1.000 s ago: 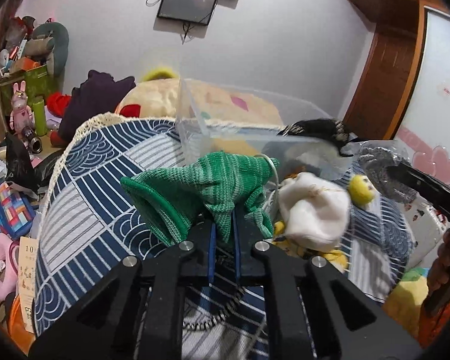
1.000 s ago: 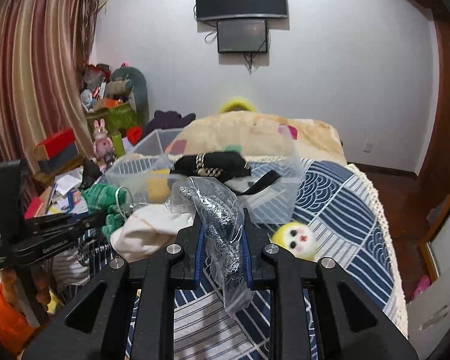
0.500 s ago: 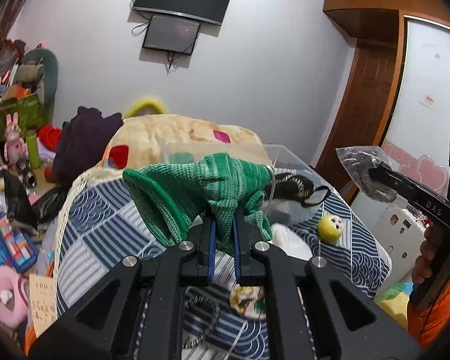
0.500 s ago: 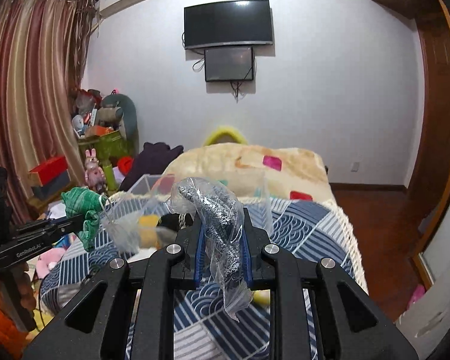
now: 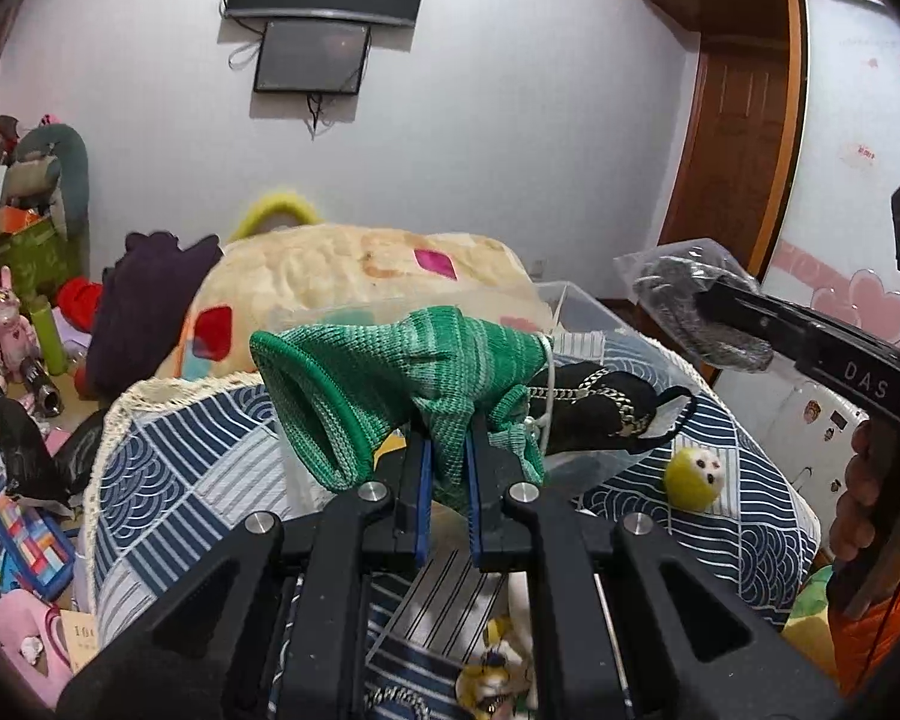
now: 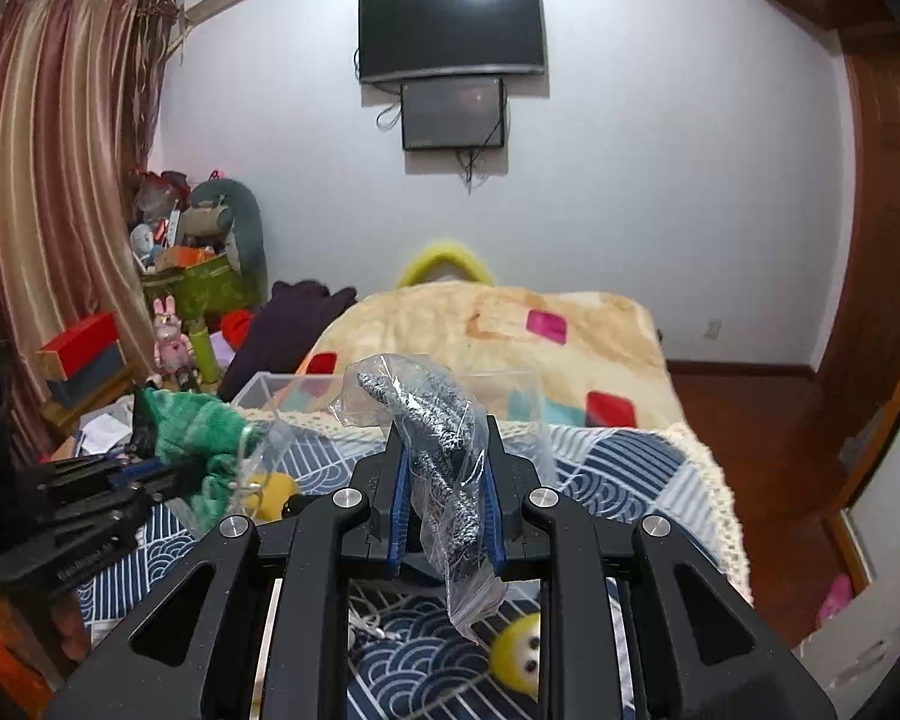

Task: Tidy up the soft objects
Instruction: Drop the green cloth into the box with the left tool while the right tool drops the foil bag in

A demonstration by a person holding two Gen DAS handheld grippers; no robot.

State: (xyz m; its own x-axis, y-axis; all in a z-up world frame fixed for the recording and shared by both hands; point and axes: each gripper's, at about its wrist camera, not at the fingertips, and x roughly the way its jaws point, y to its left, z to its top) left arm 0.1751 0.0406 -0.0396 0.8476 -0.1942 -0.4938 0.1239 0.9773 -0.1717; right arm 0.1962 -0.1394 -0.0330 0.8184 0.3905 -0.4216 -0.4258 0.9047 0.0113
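white walls and a wall-mounted tv [image 6: 450,30] back a bed with a blue patterned quilt [image 5: 168,468]. left tongs [image 5: 447,450] are clamped on a green knit sock [image 5: 402,384], held up above the quilt in front of a clear plastic box [image 5: 576,306]. right tongs [image 6: 444,474] pinch a bagged grey sock [image 6: 444,438] over the bed. a yellow plush ball [image 5: 693,477] lies on the quilt.

"DAS" on right gripper [image 5: 705,299]
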